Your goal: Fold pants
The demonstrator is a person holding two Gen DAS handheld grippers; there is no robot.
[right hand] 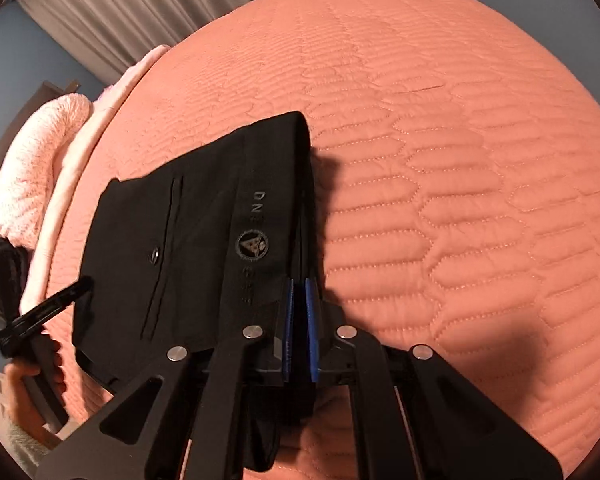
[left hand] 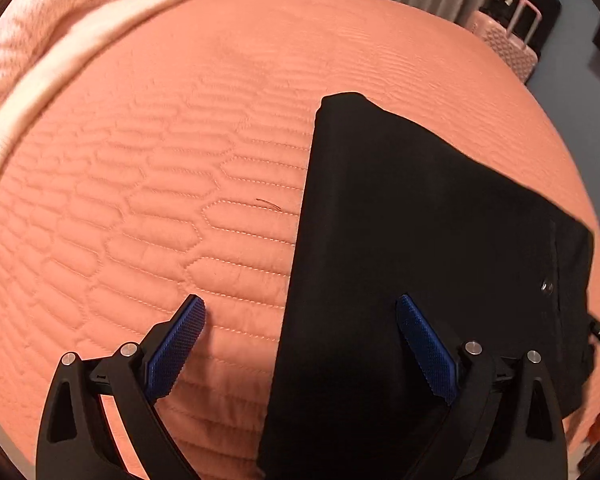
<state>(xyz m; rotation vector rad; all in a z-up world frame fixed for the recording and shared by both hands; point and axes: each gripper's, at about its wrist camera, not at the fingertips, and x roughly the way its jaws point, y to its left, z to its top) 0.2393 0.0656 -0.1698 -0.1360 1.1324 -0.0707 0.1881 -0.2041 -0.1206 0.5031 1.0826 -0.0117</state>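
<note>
Black pants (right hand: 204, 248) lie folded on a quilted bedspread (right hand: 440, 160), their edge pinched by the right gripper (right hand: 300, 292) while the left gripper (left hand: 300, 312) hovers spread above; a tug could undo layers.

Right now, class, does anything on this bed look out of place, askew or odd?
Little stands out. A thin dark strand, perhaps a hair or thread, lies on the orange quilted bedspread just left of the folded black pants. The pants look neatly folded, one edge pinched by the right gripper.
</note>
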